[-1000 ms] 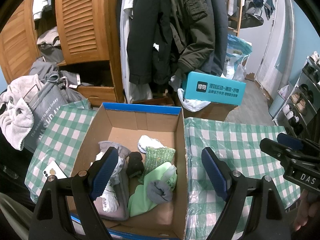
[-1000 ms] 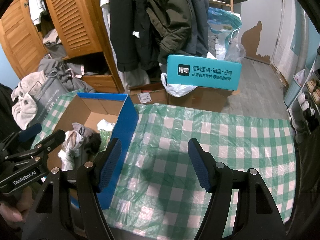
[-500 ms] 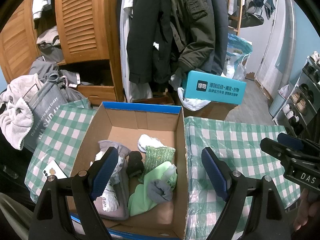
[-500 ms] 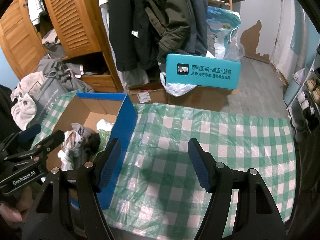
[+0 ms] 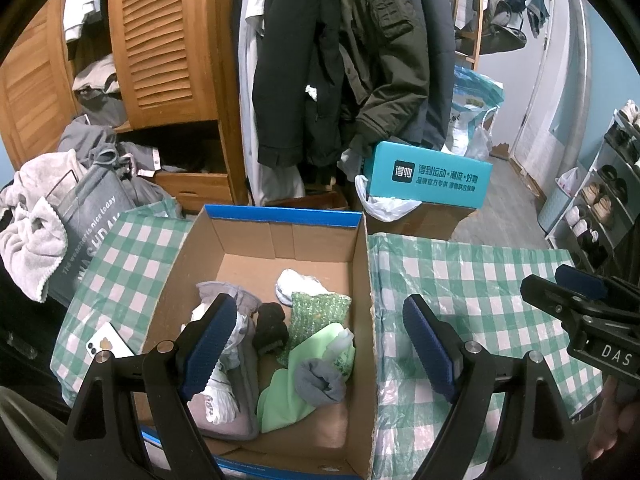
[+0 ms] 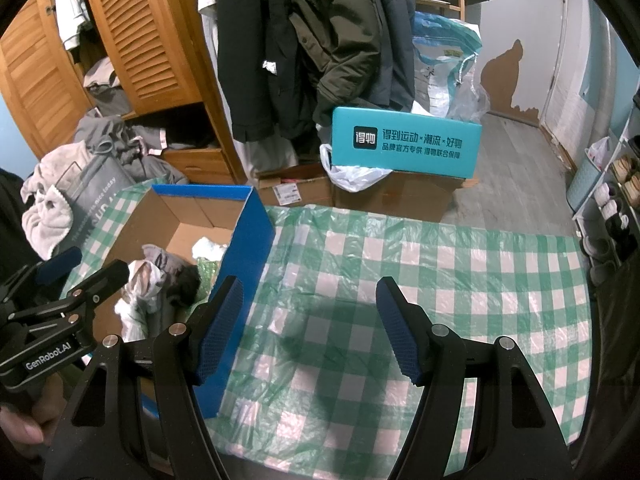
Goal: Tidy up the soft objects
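Lower centre of the left wrist view, the left gripper (image 5: 316, 344) hangs spread and empty over the blue-rimmed cardboard box (image 5: 280, 216) of socks. The right gripper (image 6: 308, 328), also spread and empty, hangs over the green checked plastic tablecloth (image 6: 440, 264).

both hand-held grippers, left (image 5: 316, 344) and right (image 6: 310, 326), gape empty, angled downward.

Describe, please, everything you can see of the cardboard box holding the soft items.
The cardboard box is open-topped, brown inside, with blue outer walls and a blue rim. It sits upright on the green-and-white checked cloth. Inside lies a loose heap: a pale green cloth, a rolled grey sock, a black sock and a white sock.
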Available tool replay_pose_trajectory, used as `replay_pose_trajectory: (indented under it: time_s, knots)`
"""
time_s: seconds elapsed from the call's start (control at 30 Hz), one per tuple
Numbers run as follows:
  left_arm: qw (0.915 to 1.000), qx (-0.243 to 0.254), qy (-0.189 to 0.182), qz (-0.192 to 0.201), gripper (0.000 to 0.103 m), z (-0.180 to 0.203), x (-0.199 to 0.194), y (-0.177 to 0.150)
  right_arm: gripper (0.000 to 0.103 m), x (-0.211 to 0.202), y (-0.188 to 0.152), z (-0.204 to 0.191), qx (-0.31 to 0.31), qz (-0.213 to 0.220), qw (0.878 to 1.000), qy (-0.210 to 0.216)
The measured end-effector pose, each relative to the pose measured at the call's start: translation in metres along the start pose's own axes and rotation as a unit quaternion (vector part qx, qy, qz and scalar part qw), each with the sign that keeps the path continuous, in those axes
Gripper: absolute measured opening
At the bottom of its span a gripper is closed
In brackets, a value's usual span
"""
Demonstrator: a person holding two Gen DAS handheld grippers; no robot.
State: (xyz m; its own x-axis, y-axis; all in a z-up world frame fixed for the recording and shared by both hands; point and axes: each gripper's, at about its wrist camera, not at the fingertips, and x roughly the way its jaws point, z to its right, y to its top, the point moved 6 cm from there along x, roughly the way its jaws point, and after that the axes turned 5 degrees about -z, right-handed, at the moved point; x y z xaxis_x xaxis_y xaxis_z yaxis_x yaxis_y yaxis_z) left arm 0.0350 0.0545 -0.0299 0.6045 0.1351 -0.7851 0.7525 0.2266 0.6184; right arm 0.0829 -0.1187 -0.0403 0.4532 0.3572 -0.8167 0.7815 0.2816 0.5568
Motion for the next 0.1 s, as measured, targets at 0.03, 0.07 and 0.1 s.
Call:
replay_pose_trajectory:
  time_s: [0.03, 0.07, 0.1]
  knots:
    - [1.0, 0.0, 0.0, 0.0, 0.086, -0.0001, 0.0001, 0.0001, 0.069, -0.0005, -0.0006, 0.0, 0.0, 0.0, 1.0, 0.0]
    - [1.0, 0.0, 0.001, -0.002, 0.086, 0.0001, 0.0002, -0.0001, 0.069, -0.0002, 0.0, 0.0001, 0.0, 0.0, 1.0, 0.0]
    - [1.0, 0.0, 0.0, -0.002, 0.086, 0.0, 0.0004, -0.0002, 0.069, -0.0001, 0.0002, 0.0001, 0.0, 0.0, 1.0, 0.0]
